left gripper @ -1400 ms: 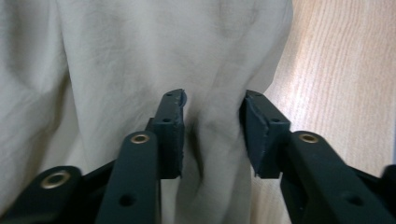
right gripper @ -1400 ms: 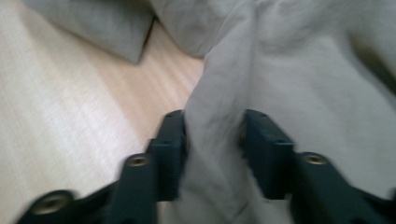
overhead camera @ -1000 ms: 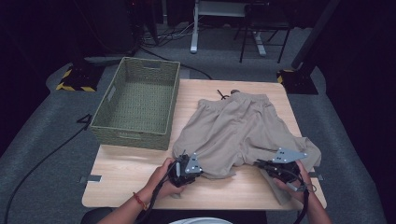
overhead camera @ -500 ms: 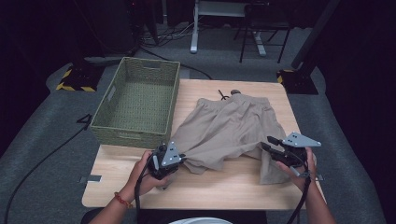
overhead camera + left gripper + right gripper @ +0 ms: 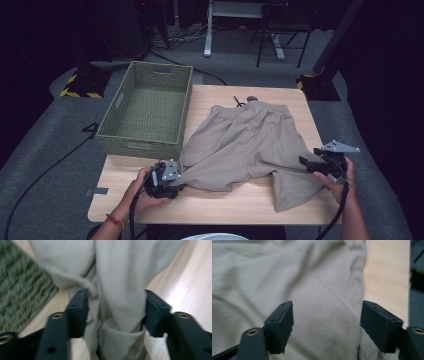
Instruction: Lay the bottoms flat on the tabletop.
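A pair of khaki shorts [image 5: 250, 145] lies spread on the wooden table [image 5: 225, 205], waistband at the far side. My left gripper [image 5: 180, 186] is at the left leg's hem near the front left. Its jaws have just been opening, and in the left gripper view [image 5: 116, 302] they stand apart with a bunched fold of the shorts [image 5: 120, 290] still lying between them. My right gripper [image 5: 304, 162] is at the right edge of the shorts. Its jaws [image 5: 327, 315] have also just been opening and stand wide over flat cloth [image 5: 312, 285], gripping nothing.
A green woven basket [image 5: 145, 140] stands on the table's left side, close behind my left gripper. Bare wood runs along the front edge and on the right past the shorts [image 5: 384, 277]. Grey floor surrounds the table.
Both hands moved outward, away from each other, pulling the shorts' legs wider apart. Both grippers then let go of the cloth and their jaws opened.
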Tool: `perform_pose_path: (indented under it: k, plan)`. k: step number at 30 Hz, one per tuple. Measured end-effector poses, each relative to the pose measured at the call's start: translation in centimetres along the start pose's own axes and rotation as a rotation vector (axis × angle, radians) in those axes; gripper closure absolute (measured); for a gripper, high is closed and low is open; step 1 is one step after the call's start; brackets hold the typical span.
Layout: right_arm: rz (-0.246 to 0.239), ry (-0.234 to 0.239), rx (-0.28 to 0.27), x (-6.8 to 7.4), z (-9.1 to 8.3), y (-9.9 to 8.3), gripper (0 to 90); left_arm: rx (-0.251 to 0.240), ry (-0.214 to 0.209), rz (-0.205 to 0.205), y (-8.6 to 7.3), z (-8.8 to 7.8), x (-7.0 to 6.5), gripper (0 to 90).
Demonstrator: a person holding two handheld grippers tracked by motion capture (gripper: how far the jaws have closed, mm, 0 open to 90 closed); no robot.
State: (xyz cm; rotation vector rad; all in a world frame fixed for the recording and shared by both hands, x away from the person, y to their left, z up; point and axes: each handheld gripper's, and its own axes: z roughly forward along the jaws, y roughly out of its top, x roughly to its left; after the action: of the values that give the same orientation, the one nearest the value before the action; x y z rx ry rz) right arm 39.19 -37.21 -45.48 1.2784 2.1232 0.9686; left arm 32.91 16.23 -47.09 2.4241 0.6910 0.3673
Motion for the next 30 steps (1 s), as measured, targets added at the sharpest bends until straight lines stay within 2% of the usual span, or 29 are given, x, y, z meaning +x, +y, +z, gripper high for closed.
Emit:
perform_pose_path:
  k: [3,4,5,6,8,10,13,17,21,22,23,24,25,26,27,28,29,30]
  plan:
    - [0.035,0.008,0.052,-0.9,2.1,-0.3,22.8,0.005,-0.017,-0.001,-0.3,0.4,0.0,35.0]
    - [0.035,0.008,0.052,-0.9,2.1,-0.3,22.8,0.014,-0.025,-0.004,-0.4,0.6,0.0,35.0]
    - [0.063,0.039,0.069,-1.3,3.5,-0.3,20.7,0.029,-0.032,-0.003,-0.5,1.0,0.0,31.3]
    - [0.066,0.046,0.075,-1.3,3.8,-0.3,20.6,0.032,-0.018,-0.005,-0.6,1.1,0.0,30.2]
    - [0.06,0.052,0.092,-1.4,4.6,0.0,18.7,0.042,-0.021,-0.018,-0.6,1.5,0.1,31.0]
    - [0.069,0.069,0.082,-1.4,5.1,0.3,18.7,0.029,-0.036,-0.026,-0.5,1.7,0.0,31.1]
    - [0.059,0.043,0.117,-1.7,6.2,0.8,16.3,0.017,-0.062,-0.032,-0.4,2.0,-0.1,31.0]
    - [0.07,0.047,0.136,-1.9,7.5,1.0,15.9,-0.009,-0.091,-0.056,-0.5,2.3,0.1,30.6]
    - [0.038,0.013,0.154,-1.7,8.3,1.6,17.9,-0.039,-0.099,-0.04,-0.3,2.6,-0.5,30.7]
    - [0.031,0.016,0.162,-1.7,8.3,1.8,26.0,-0.044,-0.106,-0.033,-0.2,2.7,-0.7,32.1]
    - [0.029,0.022,0.152,-1.6,8.3,2.0,41.0,-0.047,-0.107,-0.025,-0.1,2.7,-0.9,34.5]
    - [0.029,0.022,0.152,-1.6,8.3,2.0,41.0,-0.047,-0.107,-0.025,-0.1,2.7,-0.9,36.1]
    - [0.028,0.024,0.146,-1.6,8.2,2.2,48.7,-0.047,-0.111,-0.021,0.0,2.8,-1.1,36.1]
    - [0.002,0.041,0.15,-1.2,8.3,2.5,66.6,-0.05,-0.119,-0.012,0.3,2.9,-1.3,39.0]
    - [0.002,0.041,0.15,-1.2,8.3,2.5,66.6,-0.05,-0.119,-0.012,0.3,2.9,-1.3,39.5]
    - [-0.002,0.041,0.155,-1.1,8.3,2.6,71.7,-0.048,-0.122,-0.013,0.4,3.0,-1.3,39.5]
    - [-0.013,0.05,0.164,-0.9,8.5,2.9,81.8,-0.05,-0.126,-0.005,0.6,3.2,-1.4,41.6]
    - [-0.013,0.05,0.164,-0.9,8.5,2.9,81.8,-0.05,-0.126,-0.005,0.6,3.2,-1.4,42.3]
